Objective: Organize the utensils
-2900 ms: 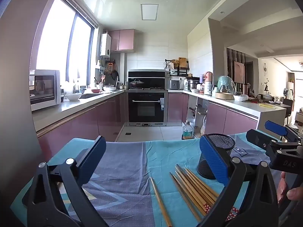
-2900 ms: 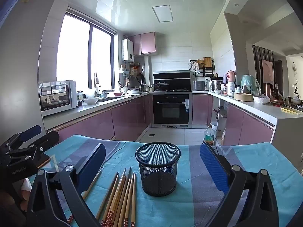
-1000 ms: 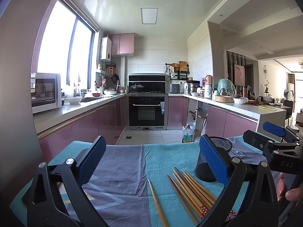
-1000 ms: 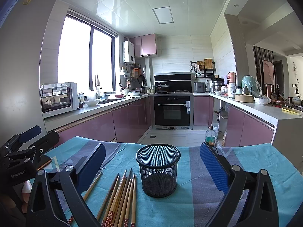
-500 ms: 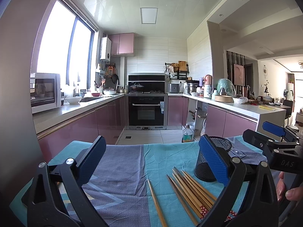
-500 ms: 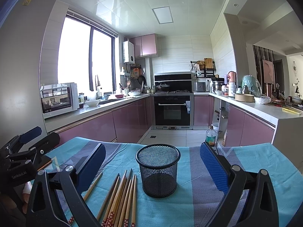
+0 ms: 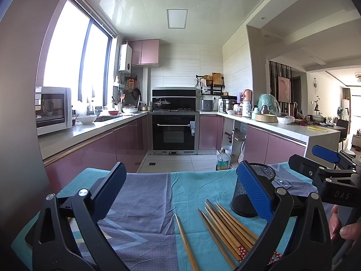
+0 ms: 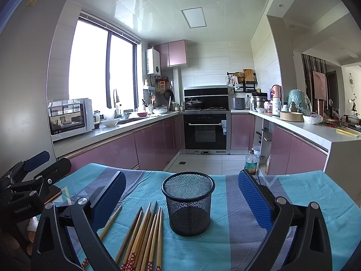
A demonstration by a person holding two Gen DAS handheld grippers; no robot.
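Observation:
A black mesh cup [image 8: 188, 205] stands upright and empty on the blue and grey cloth [image 8: 248, 244]. Several wooden chopsticks [image 8: 144, 237] lie in a bunch just left of it, one more [image 8: 110, 222] apart to the left. In the left wrist view the cup [image 7: 248, 194] is partly behind my right finger, the bunch [image 7: 227, 228] lies beside it and the single chopstick [image 7: 186, 244] is left of that. My left gripper [image 7: 180, 194] is open and empty above the cloth. My right gripper [image 8: 180, 201] is open and empty, its jaws either side of the cup.
The table's far edge [image 8: 203, 174] drops to a kitchen floor with a bottle [image 8: 251, 162]. Pink cabinets, an oven [image 8: 206, 131] and cluttered counters lie beyond. The other gripper shows at the right in the left wrist view [image 7: 327, 176] and at the left in the right wrist view [image 8: 29, 180].
Both views have tilted up very slightly since 2.9 s ago; in the last second nothing has visibly moved. Both grippers stay open.

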